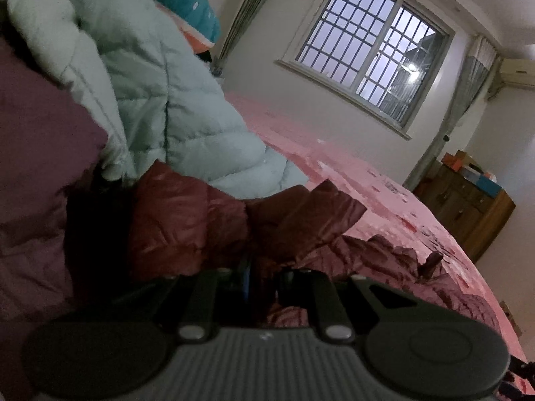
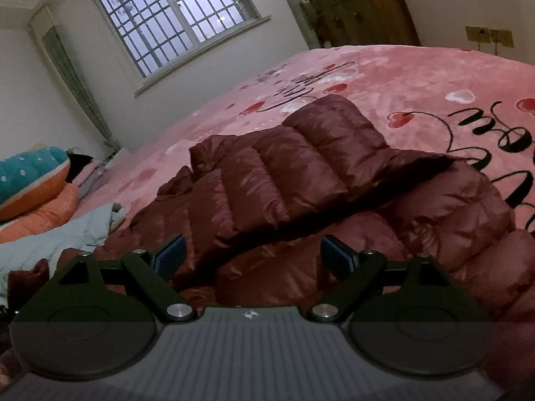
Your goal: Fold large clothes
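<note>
Left gripper [image 1: 259, 277]: fingers drawn close together, pinching a fold of the shiny maroon quilted puffer jacket [image 1: 187, 214]. The fabric bunches up right at the fingertips and rises ahead of them (exact contact is dark, but cloth sits between the fingers). To the upper left of this gripper a pale mint-green quilted puffer jacket [image 1: 160, 93] is heaped, touching the maroon one along its lower edge. Further left, a dull purple padded garment [image 1: 36, 153] fills the frame edge. Right of the gripper, more maroon fabric lies crumpled on the pink plush bedspread [image 1: 378, 180].

Right gripper [image 2: 252, 250]: released, the blue-padded fingers [image 2: 172, 254] spread wide, nothing between them. It hangs just above the maroon jacket, which spreads ahead of and under it on the pink bedspread [image 2: 418, 70] with red hearts and black script. One sleeve [image 2: 294, 153] lies folded across the jacket body, running diagonally from ahead-left to ahead-right of the fingers. Off to this gripper's left: an edge of the mint jacket [image 2: 83, 230], then a teal dotted pillow [image 2: 30, 173] stacked on orange bedding [image 2: 43, 214].

Background beyond both grippers: barred window [image 2: 177, 16], wooden cabinet [image 2: 361, 10] with boxes on top, wall air conditioner [image 1: 518, 73] (left view only).
</note>
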Available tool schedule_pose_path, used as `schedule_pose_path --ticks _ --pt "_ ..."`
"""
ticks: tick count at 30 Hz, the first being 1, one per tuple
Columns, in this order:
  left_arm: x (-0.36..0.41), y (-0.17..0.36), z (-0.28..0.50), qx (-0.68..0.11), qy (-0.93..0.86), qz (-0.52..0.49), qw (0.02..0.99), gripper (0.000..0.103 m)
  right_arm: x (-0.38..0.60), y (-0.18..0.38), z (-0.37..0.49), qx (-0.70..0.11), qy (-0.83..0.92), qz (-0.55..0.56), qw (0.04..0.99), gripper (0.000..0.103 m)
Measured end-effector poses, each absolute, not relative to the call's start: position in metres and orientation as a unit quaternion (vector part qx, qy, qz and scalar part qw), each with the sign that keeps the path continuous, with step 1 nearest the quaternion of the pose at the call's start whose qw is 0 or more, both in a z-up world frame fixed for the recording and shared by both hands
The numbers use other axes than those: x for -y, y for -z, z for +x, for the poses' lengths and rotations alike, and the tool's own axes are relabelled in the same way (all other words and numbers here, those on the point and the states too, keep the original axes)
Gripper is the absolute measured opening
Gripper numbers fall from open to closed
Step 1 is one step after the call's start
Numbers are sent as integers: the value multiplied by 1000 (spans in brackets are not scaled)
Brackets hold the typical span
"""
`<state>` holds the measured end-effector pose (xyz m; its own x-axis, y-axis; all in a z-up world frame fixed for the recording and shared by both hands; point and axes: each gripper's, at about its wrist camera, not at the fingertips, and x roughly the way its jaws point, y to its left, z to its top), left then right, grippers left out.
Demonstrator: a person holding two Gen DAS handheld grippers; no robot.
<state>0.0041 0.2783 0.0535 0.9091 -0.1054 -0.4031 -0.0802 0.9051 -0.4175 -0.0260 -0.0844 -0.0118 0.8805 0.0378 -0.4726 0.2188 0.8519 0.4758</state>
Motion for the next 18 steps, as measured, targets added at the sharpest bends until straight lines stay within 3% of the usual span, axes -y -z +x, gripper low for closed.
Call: schedule_pose_path --ticks 8,18 --pt "-261 -79 5 -193 25 -238 952 12 101 19 -25 -248 52 306 918 103" --pt "-199 -151 25 -146 74 -218 962 12 127 24 -25 -241 53 333 910 103"
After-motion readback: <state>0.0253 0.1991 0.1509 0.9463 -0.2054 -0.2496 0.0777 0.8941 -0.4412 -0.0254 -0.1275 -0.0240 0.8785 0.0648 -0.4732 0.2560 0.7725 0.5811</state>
